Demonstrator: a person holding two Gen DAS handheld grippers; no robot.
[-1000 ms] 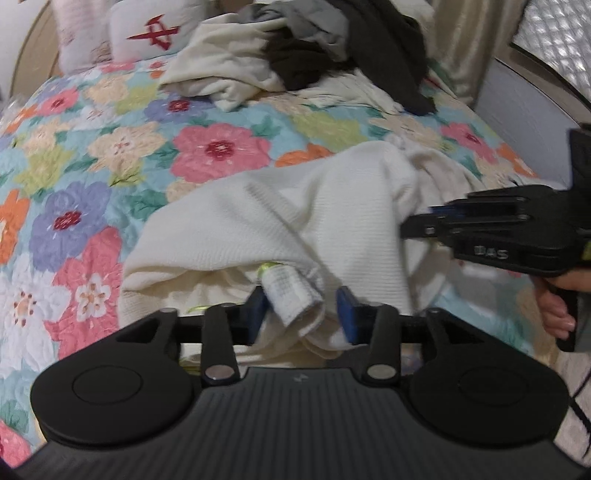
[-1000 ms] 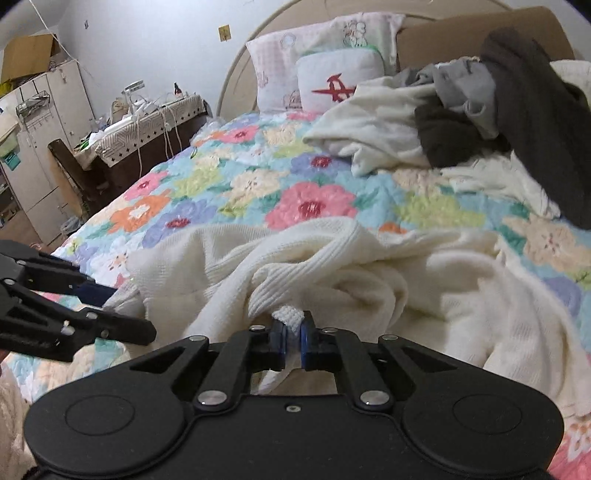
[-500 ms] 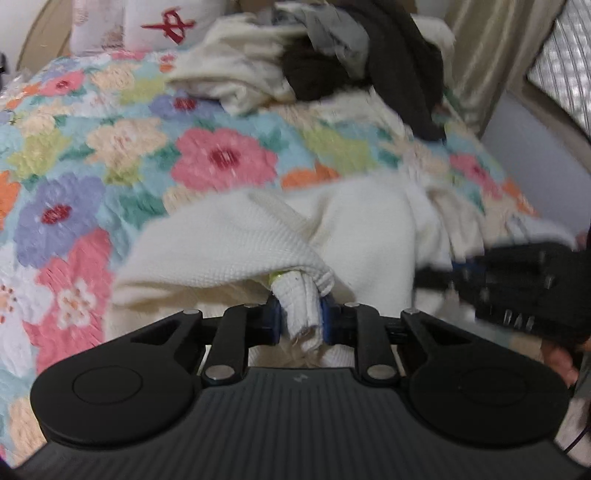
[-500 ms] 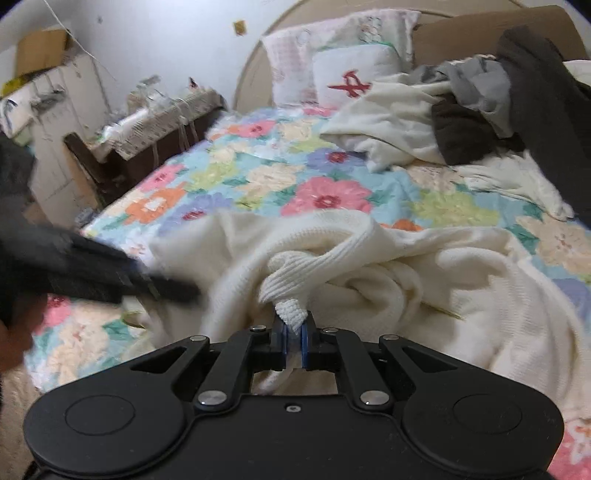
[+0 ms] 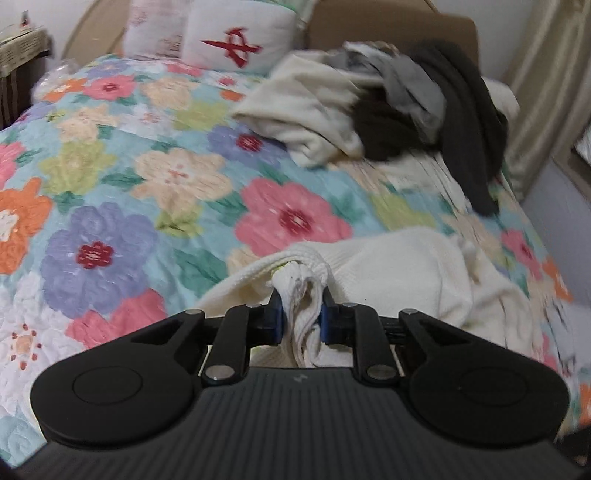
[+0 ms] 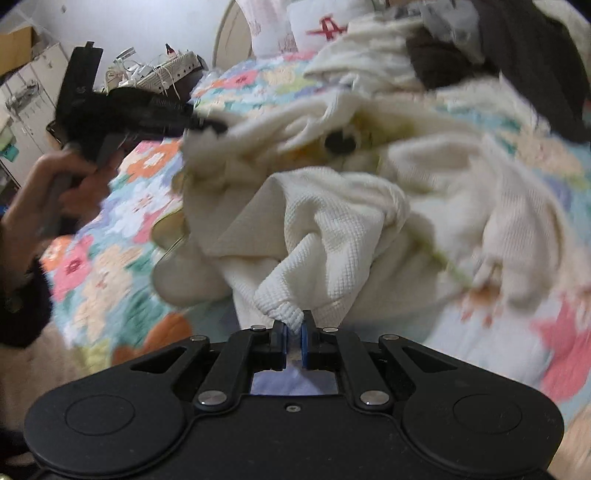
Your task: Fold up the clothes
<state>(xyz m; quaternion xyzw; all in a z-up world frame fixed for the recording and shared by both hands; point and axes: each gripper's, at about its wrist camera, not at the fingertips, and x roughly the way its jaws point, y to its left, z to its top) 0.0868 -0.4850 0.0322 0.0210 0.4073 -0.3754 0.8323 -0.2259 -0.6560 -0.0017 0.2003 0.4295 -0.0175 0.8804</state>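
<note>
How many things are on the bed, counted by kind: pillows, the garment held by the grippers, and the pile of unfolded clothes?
Pillows: 2, a floral pillow and a white pillow with a red mark.
Held garment: 1, the cream sweater, pinched by the left gripper and right gripper.
Clothes pile: 1; its separate pieces are too tangled to count.
Total: 4.

Bed's got a floral quilt (image 5: 155, 206); clothes pile (image 5: 388, 110) by the pillows (image 5: 236, 44), cream knit garment (image 5: 399, 273) nearer than the pile.
</note>
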